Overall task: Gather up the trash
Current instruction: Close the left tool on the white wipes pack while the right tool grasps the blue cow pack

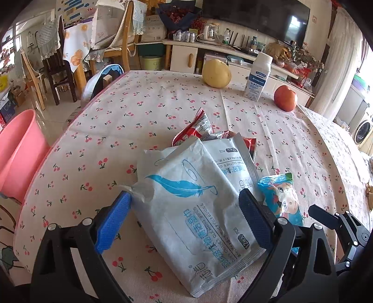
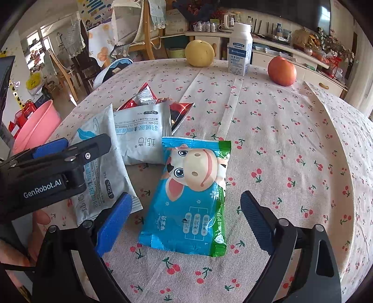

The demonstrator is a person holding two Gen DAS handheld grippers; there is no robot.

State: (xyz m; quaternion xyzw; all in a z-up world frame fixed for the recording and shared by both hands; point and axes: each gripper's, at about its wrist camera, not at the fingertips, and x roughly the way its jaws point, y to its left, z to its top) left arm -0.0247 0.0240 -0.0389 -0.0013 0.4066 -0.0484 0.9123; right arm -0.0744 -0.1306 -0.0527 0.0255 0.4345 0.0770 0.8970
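Both grippers are held wide open: the left gripper [image 1: 185, 216] straddles the feather-print packet [image 1: 186, 209], the right gripper [image 2: 186, 216] the blue cow wrapper [image 2: 188, 198], both flat on the cherry tablecloth [image 2: 291, 139]. Each packet is probably best pinched at its edge before being carried to the pink bin [image 1: 16, 151] beside the table. Counted are two grey-white packets, one blue wrapper, one red wrapper [image 2: 144, 95], two fruits and one bottle [image 2: 240, 49].

A lived-in home living/dining rm: cherry-print tablecloth [image 1: 144, 111] on the near table, TV [image 1: 256, 16] over a far cabinet w/ electric kettle [image 1: 208, 32], wooden dining chairs [image 1: 121, 44] far left, washing machine [image 1: 362, 128] at right.
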